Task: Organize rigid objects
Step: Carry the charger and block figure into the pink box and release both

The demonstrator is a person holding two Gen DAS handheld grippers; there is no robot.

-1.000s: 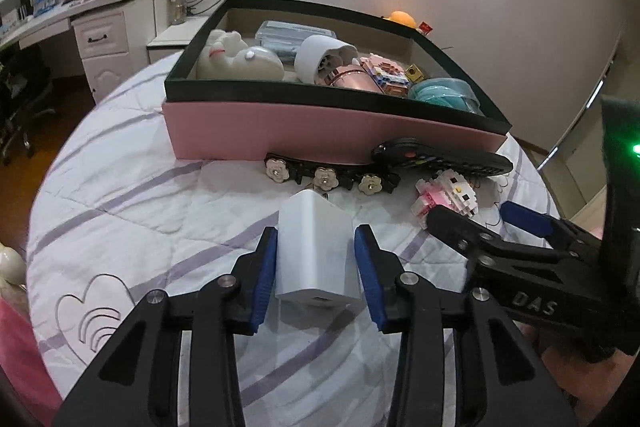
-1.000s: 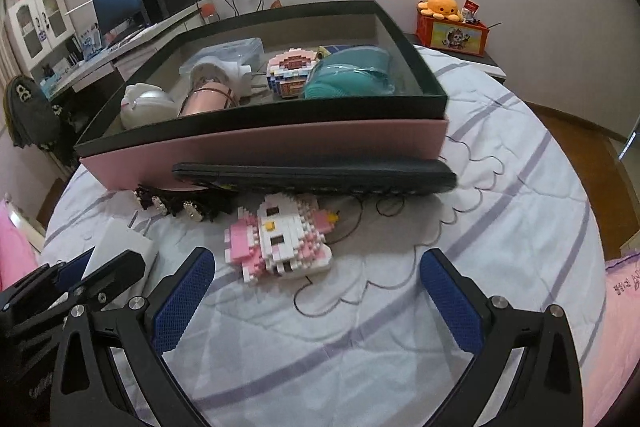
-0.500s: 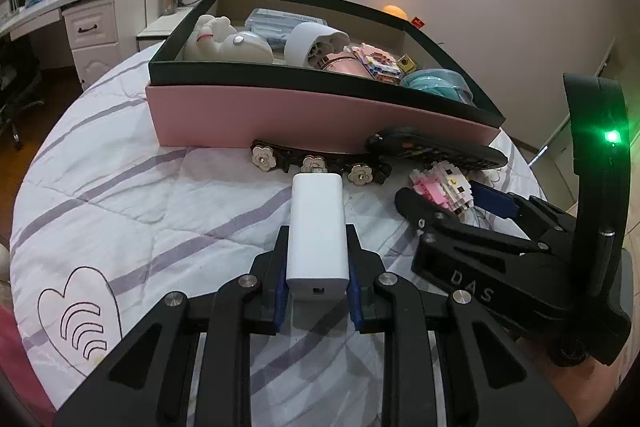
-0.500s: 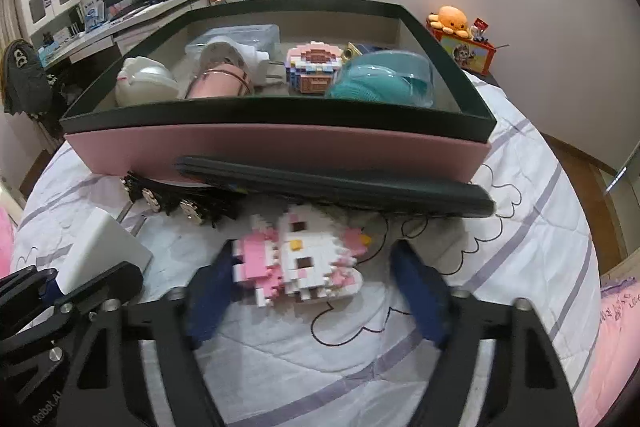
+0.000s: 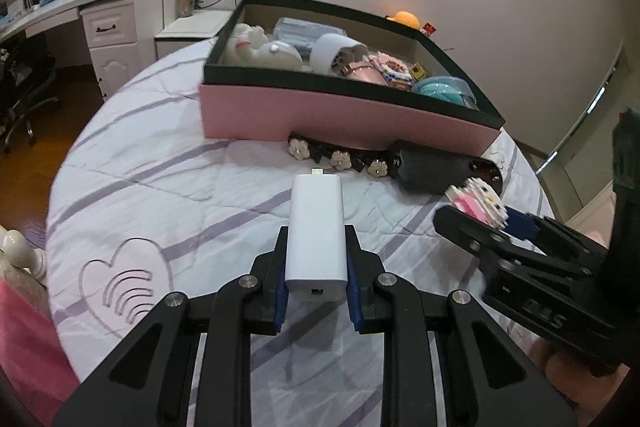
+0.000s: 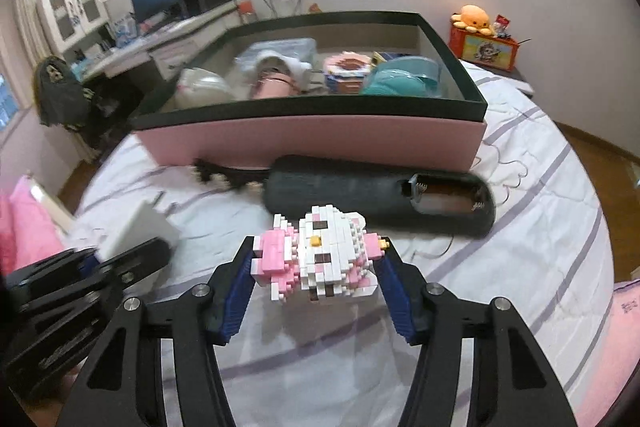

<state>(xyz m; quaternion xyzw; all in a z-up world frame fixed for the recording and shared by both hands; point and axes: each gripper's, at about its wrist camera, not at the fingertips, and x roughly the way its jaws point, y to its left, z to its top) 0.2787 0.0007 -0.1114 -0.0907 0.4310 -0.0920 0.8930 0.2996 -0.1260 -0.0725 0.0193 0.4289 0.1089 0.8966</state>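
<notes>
- Left wrist view: the left gripper [image 5: 316, 281] pinches a white power bank [image 5: 317, 235], held above the bed's near edge [image 5: 120, 195].
- The right gripper [image 6: 316, 277] clamps a pink-and-white brick figure [image 6: 320, 257].
- Both picks look done; next comes the carry over the pink box [image 5: 344, 115]'s front rim.
- A black remote [image 6: 376, 197] and flower clip [image 5: 340, 159] line that front wall; open room lies above it.

Black left gripper [image 5: 316, 279] and right gripper [image 6: 316, 287], blue pads, silver screws
</notes>
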